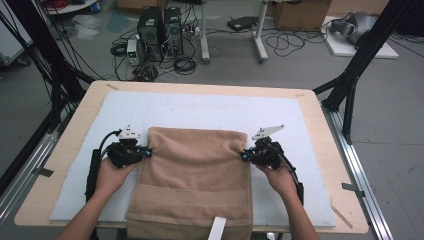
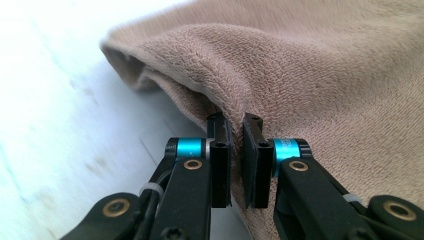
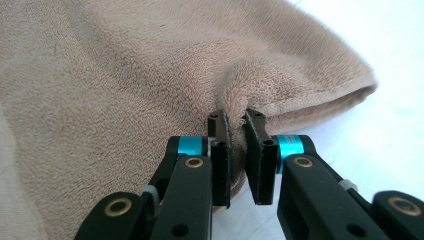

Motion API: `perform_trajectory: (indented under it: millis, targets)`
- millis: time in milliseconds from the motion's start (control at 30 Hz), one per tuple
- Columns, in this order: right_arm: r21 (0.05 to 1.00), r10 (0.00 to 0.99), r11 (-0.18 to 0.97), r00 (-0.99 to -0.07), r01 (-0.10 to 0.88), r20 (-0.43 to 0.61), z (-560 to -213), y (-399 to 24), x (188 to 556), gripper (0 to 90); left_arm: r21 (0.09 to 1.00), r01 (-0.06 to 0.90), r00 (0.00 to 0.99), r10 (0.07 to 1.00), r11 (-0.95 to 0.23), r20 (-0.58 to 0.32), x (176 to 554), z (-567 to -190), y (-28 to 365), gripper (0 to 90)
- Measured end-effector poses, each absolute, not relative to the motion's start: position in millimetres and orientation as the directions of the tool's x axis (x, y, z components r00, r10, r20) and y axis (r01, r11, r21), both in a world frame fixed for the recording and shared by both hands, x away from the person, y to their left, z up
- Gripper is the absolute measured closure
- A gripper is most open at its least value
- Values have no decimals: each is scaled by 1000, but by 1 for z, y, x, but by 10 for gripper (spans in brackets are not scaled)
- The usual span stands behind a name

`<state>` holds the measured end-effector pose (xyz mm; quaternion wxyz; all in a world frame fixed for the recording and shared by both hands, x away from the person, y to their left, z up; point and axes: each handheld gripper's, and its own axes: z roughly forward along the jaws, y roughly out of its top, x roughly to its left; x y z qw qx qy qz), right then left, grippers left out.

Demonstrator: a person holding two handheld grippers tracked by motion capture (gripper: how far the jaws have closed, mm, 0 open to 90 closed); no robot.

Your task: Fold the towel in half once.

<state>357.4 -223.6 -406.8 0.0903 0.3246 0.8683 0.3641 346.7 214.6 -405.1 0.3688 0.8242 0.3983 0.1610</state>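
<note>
A tan folded towel (image 1: pixel 195 175) lies on the white mat, its near end hanging over the table's front edge. My left gripper (image 1: pixel 146 151) is shut on the towel's left edge near the far corner; in the left gripper view the towel (image 2: pixel 310 75) is pinched between the pads of my left gripper (image 2: pixel 236 131) and its edge is lifted off the mat. My right gripper (image 1: pixel 245 154) is shut on the right edge near the other far corner; in the right gripper view the towel (image 3: pixel 125 75) bunches up between the jaws of my right gripper (image 3: pixel 236 125).
The white mat (image 1: pixel 210 107) covers most of the wooden table (image 1: pixel 320 130). A white label strip (image 1: pixel 216 230) sits on the towel's near end. Black frame poles (image 1: pixel 360 55) stand at both sides. Computers and cables (image 1: pixel 160 35) lie on the floor beyond the table.
</note>
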Motion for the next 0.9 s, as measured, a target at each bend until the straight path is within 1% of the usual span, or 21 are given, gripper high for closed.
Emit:
perform_trajectory:
  millis: [67, 300, 400, 433, 467, 500, 533, 567, 600, 633, 767, 900]
  targets:
    - [695, 633, 529, -772, 486, 59, -399, -222, 364, 826, 741, 531, 621, 783, -411, -11, 354, -398, 213, 833]
    - [720, 663, 517, -749, 463, 6, -368, -221, 391, 825, 779, 508, 578, 816, -366, 6, 380, -372, 213, 833]
    - [726, 678, 506, -735, 466, 0, -361, -221, 401, 822, 788, 509, 570, 821, -347, -7, 391, -367, 212, 832]
    - [721, 684, 505, -730, 474, 1, -361, -221, 404, 806, 784, 515, 573, 820, -347, -13, 394, -368, 211, 830]
    - [718, 689, 500, -725, 484, 9, -363, -221, 407, 753, 774, 528, 571, 821, -349, -20, 397, -369, 211, 816]
    - [721, 700, 491, -714, 489, 8, -365, -223, 409, 607, 772, 536, 564, 826, -342, -25, 398, -372, 212, 759]
    - [719, 722, 470, -692, 512, 22, -367, -224, 411, 555, 767, 547, 561, 827, -337, -36, 400, -373, 213, 695]
    - [721, 725, 452, -687, 525, 46, -368, -227, 412, 545, 768, 547, 565, 823, -332, -47, 400, -373, 215, 651]
    - [728, 725, 454, -688, 515, 34, -368, -229, 410, 514, 770, 547, 570, 820, -330, -54, 399, -373, 217, 609]
    - [732, 724, 457, -689, 506, 24, -367, -229, 407, 511, 773, 542, 576, 815, -329, -57, 397, -372, 219, 591]
    - [751, 694, 465, -720, 469, 21, -364, -231, 391, 512, 797, 489, 621, 783, -354, -33, 383, -367, 220, 576]
    - [760, 665, 474, -746, 445, 22, -367, -229, 370, 511, 804, 468, 643, 765, -366, -26, 365, -370, 223, 576]
